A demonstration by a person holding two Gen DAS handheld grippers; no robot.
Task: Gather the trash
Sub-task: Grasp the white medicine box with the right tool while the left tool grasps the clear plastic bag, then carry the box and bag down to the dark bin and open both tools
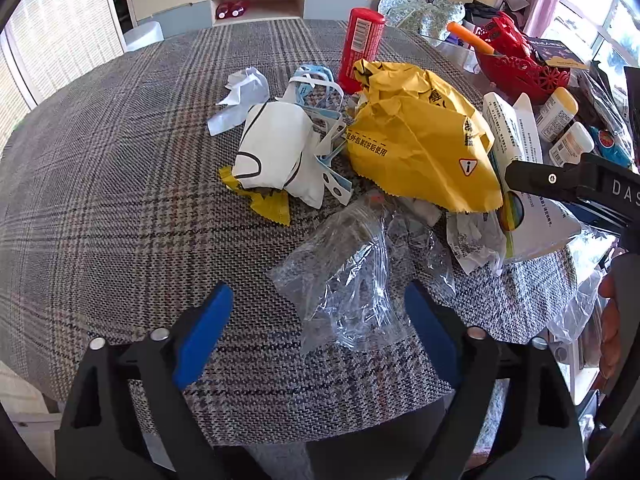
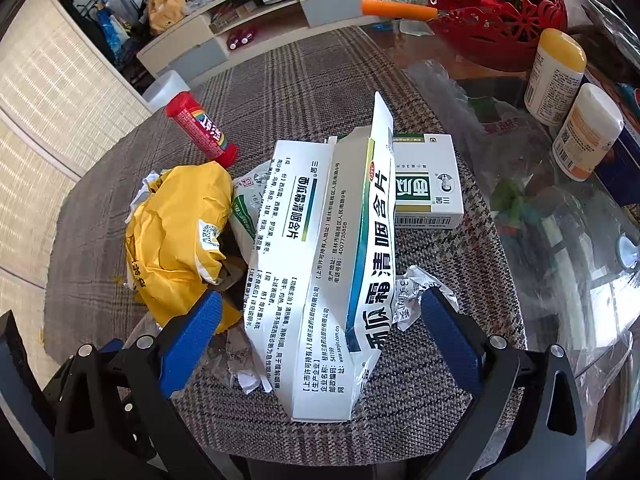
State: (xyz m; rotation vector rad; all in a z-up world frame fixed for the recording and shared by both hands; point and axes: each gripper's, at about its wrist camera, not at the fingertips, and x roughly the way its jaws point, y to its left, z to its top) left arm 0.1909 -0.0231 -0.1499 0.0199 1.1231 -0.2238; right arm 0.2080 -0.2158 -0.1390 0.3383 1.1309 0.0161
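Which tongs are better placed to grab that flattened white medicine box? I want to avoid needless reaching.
Right, probably. The right tongs stand open with the flattened white medicine box between the fingers; the left tongs straddle the clear plastic bag.

On the worktop (image 1: 100,168) we find a crumpled bag (image 1: 420,136) mid-heap, a tube (image 1: 362,50) standing behind it, a paper pouch (image 1: 276,152) to its left and a plastic sleeve (image 1: 344,272) before it. To its right we see a flattened carton (image 2: 332,272), a box (image 2: 426,192) behind that, and two bottles (image 2: 556,76) farther right.
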